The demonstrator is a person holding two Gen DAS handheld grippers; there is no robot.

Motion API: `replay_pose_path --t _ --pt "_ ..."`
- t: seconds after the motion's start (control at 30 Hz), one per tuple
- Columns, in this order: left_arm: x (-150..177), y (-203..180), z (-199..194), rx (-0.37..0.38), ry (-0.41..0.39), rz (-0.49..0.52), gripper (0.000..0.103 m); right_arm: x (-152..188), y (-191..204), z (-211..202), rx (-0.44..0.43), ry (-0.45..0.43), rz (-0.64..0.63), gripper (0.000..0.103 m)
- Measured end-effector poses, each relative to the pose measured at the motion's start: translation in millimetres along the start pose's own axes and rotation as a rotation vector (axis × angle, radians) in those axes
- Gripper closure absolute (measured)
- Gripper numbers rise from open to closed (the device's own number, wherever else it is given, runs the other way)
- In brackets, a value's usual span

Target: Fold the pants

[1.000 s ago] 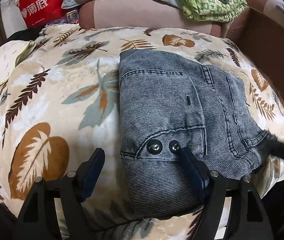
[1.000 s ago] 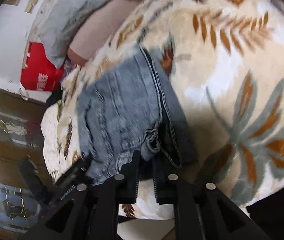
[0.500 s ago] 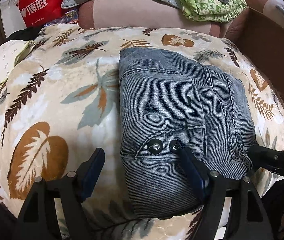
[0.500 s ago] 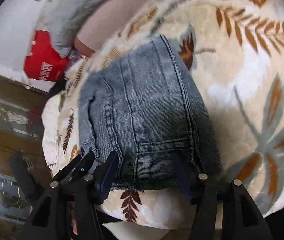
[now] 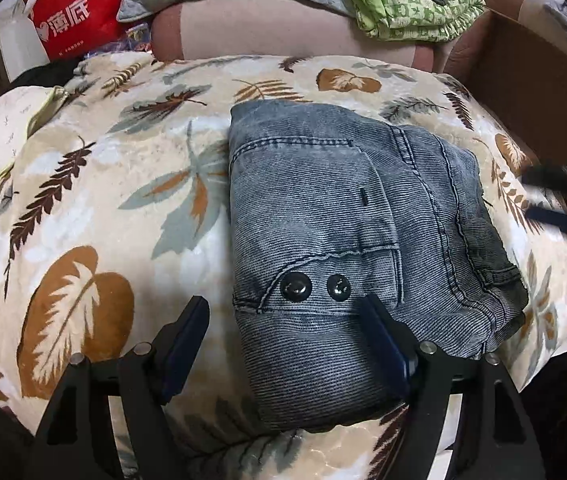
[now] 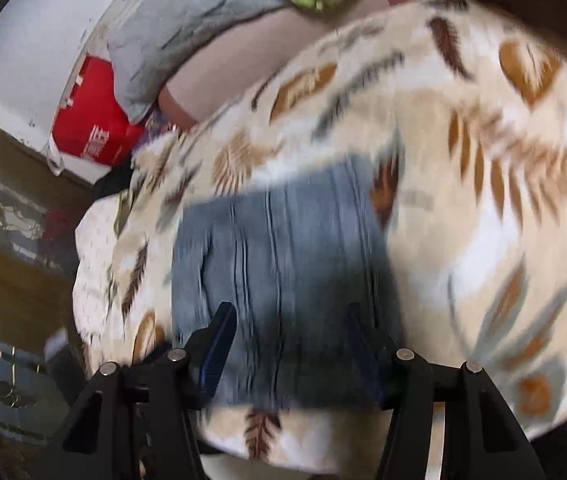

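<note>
1 folded pants (image 5: 347,248), 2 snaps (image 5: 315,286)

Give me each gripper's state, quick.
Left gripper: open, holding nothing, over the folded pants.
Right gripper: open, holding nothing.

Both wrist cams looked down, close over the leaf blanket (image 5: 95,208); both shared folded pants (image 5: 323,220), centre frame; right view blurred.

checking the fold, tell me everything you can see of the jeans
The jeans are faded blue-grey denim, folded into a compact, roughly rectangular bundle lying flat on the leaf-print blanket. Topstitched seams, a pocket edge and two dark snap buttons face up. The open left gripper has one finger resting on the near edge.
</note>
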State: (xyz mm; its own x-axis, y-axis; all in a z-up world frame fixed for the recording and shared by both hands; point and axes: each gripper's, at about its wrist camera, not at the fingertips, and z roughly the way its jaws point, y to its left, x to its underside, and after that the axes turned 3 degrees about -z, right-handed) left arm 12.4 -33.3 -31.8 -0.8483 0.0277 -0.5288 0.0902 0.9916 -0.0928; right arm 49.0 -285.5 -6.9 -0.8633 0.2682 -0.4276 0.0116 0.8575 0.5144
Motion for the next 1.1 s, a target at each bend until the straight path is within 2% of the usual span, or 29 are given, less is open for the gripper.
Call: replay_pose_path --t 0.1,0.23,0.27,0.3,0.33,0.4,0.47,0.53,0.57,0.63,0.7,0.73,0.8,0.87,0.9,0.97,1.03,1.07,1.1 --pt "1.9 -0.9 0.3 -0.005 -0.011 0.008 0.025 -40.2 -9.1 30.6 0.081 0.033 -0.005 0.043" --pt "3.9 -1.9 0.0 -0.005 -0.016 0.009 0.024 -60.5 -24.0 63.3 0.045 0.105 0.05 0.043" --pt "4.5 -2.0 0.0 -0.005 -0.018 0.011 0.024 -62.2 -19.0 64.6 0.042 0.098 0.017 0.048" --pt "5.6 -2.0 0.0 -0.003 -0.019 0.011 0.024 -62.2 -12.5 63.7 0.055 0.09 -0.018 0.072" --pt "5.8 -1.5 -0.1 -0.001 -0.021 0.012 0.024 -63.5 -6.9 61.3 0.084 0.081 -0.045 0.085" --pt "6.4 -0.8 -0.4 0.005 -0.025 0.01 0.024 -63.3 4.7 53.8 0.14 0.05 -0.104 0.09" --pt "6.4 0.2 -1.4 0.017 -0.025 0.0 0.024 -59.2 23.7 47.5 0.287 -0.007 -0.235 0.09" --pt "3.5 1.7 -4.1 0.039 -0.012 -0.018 0.024 -50.1 27.9 60.4 0.393 0.011 -0.324 0.09" --pt "1.3 3.1 -8.0 0.053 -0.01 -0.029 0.025 -46.0 23.5 68.4 0.415 0.02 -0.329 0.09" --pt "-2.9 3.4 -21.1 0.069 -0.038 -0.042 0.025 -43.1 16.1 74.6 0.39 0.026 -0.31 0.09" --pt "-4.2 -3.7 -30.6 0.044 -0.089 -0.006 0.025 -43.0 14.7 74.8 0.388 0.027 -0.322 0.089" --pt "-3.5 -7.8 -27.1 0.025 -0.08 0.019 0.024 -44.0 14.3 72.8 0.383 0.024 -0.324 0.087" --pt "2.5 -19.3 -0.2 -0.019 0.026 0.1 0.023 -45.3 14.4 66.0 0.361 0.026 -0.318 0.085" --pt "5.4 -17.8 -0.5 -0.005 -0.006 0.079 0.023 -44.3 12.6 49.1 0.352 0.012 -0.296 0.083" --pt "4.9 -17.3 -0.1 -0.004 0.005 0.07 0.023 -42.3 15.5 45.3 0.344 0.005 -0.286 0.083" --pt "4.9 -17.6 1.1 0.001 0.006 0.077 0.023 -33.3 18.4 18.2 0.272 -0.025 -0.25 0.083" --pt "4.7 -16.2 2.2 0.01 0.008 0.068 0.023 -19.9 19.7 0.9 0.17 -0.021 -0.208 0.078" --pt "5.0 -14.7 2.0 0.014 0.01 0.059 0.023 -6.7 19.7 -6.8 0.101 -0.007 -0.178 0.069" --pt "5.1 -14.5 2.8 0.016 0.01 0.057 0.023 0.9 19.1 -8.3 0.078 0.005 -0.165 0.055"
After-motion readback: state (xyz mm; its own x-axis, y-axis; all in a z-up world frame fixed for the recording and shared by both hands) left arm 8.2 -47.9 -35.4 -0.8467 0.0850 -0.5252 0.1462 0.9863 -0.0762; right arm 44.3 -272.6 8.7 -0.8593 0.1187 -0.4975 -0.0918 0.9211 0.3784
